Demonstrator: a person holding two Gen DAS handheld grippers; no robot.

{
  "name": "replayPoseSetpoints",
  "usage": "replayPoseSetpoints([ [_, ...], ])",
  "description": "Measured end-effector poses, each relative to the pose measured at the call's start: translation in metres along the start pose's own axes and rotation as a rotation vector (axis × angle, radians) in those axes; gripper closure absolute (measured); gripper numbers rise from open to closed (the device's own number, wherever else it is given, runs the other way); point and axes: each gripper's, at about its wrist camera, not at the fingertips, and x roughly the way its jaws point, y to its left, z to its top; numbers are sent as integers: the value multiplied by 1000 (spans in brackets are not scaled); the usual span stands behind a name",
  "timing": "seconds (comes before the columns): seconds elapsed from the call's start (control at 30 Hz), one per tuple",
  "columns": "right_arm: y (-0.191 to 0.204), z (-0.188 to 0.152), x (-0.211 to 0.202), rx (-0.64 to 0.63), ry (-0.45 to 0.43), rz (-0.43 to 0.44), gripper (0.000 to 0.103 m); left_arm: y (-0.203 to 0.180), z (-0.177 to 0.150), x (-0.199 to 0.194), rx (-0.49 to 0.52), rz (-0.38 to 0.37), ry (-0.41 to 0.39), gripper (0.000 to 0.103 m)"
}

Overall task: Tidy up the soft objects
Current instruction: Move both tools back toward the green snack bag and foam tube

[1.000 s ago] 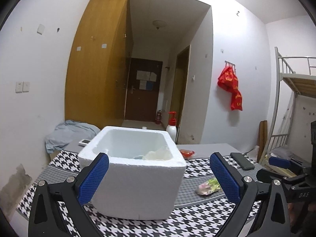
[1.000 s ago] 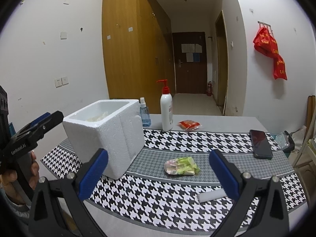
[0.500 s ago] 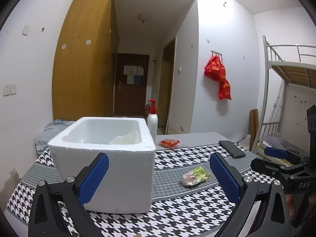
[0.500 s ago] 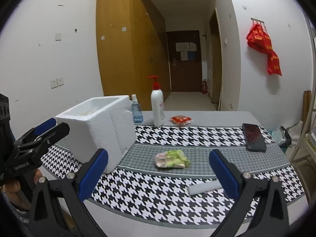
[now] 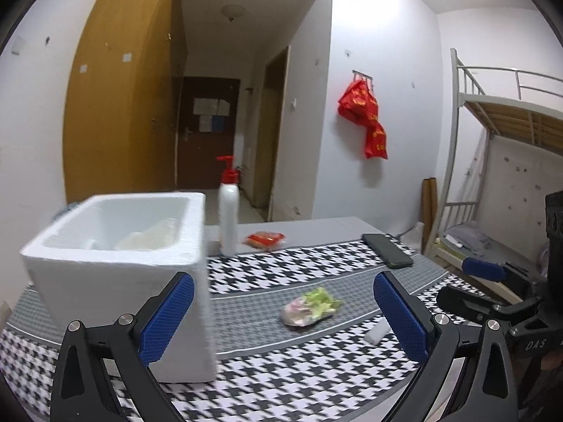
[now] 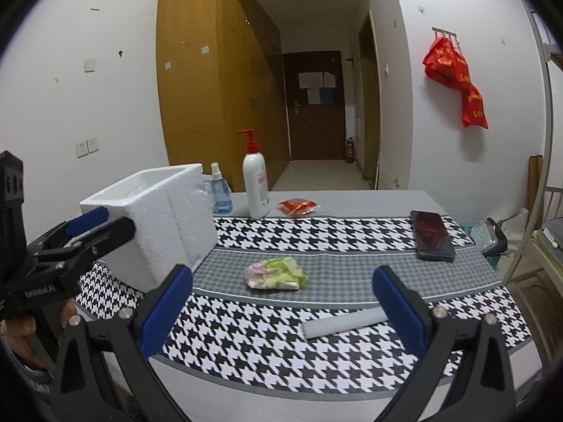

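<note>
Houndstooth cloth in black, white and grey covers the counter (image 6: pixel 352 383) in front of you, in a plain dorm room with a wooden wardrobe and a dark door beyond. At far left stands a white foam box (image 6: pixel 155 225), open on top. Your left gripper (image 5: pixel 281 313) hovers beside it, fingers spread wide and holding nothing. Behind the box stand a small blue spray bottle (image 6: pixel 220 193) and a white pump bottle (image 6: pixel 255 186), then a red packet (image 6: pixel 298 207). Mid-counter lies a soft green-and-pink packet (image 6: pixel 276 274), apart from everything. It looks light, crinkly and squashy; a gentle pinch across its middle should hold it. Nearer you lies a white foam tube (image 6: pixel 343 323), likely light and springy. Your right gripper (image 6: pixel 281 309) is also spread and empty. A dark phone (image 6: pixel 431 235) sits at right.

Only the left wrist view looks into the box, showing pale soft items inside. Only the right wrist view shows the spray bottle and the tube's whole length.
</note>
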Motion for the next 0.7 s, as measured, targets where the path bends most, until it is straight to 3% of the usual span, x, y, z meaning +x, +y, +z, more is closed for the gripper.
replayPoseSetpoints([
  [0.17, -14, -6, -3, 23, 0, -10, 0, -8, -2, 17, -14, -11, 48, 1],
  [0.43, -31, -12, -1, 43, 15, -21, 0, -16, -2, 33, -64, 28, 40, 1],
  [0.7, -45, -17, 4, 63, 26, -24, 0, -29, -3, 47, -7, 28, 54, 1],
])
